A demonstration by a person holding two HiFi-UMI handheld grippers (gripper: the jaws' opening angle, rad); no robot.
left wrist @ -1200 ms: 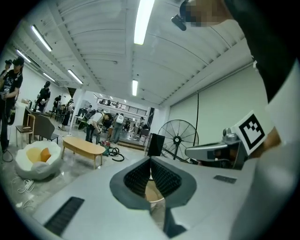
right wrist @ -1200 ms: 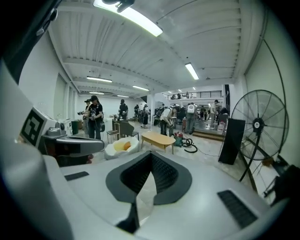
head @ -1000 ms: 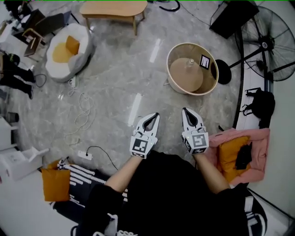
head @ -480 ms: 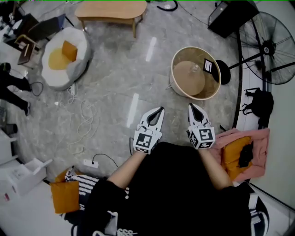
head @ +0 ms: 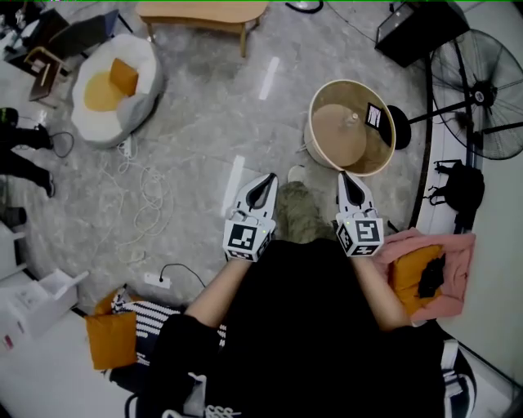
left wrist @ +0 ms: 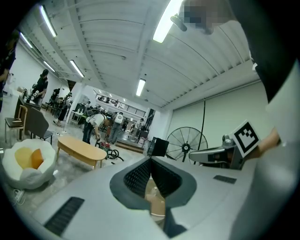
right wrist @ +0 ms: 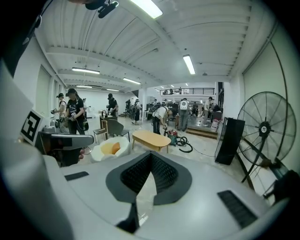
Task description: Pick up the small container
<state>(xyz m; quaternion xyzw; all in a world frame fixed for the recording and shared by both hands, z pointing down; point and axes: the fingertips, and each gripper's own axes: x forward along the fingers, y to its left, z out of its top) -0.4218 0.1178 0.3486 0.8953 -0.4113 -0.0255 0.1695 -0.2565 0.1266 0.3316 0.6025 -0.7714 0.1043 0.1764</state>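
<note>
While both the left gripper (head: 266,181) and the right gripper (head: 345,180) have jaws together, empty, the small container (head: 353,119) stands inside the round tub (head: 315,100), well apart from both.

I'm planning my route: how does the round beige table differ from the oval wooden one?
The round table has a tall rim; the oval table is flat-topped. The round table holds a small container and a card; the oval table's visible part looks bare. Both are light tan.

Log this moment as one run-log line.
stage: pre-grasp | left gripper: shut, empty | right gripper: shut, empty | round beige tub: ahead of both grippers, untouched
</note>
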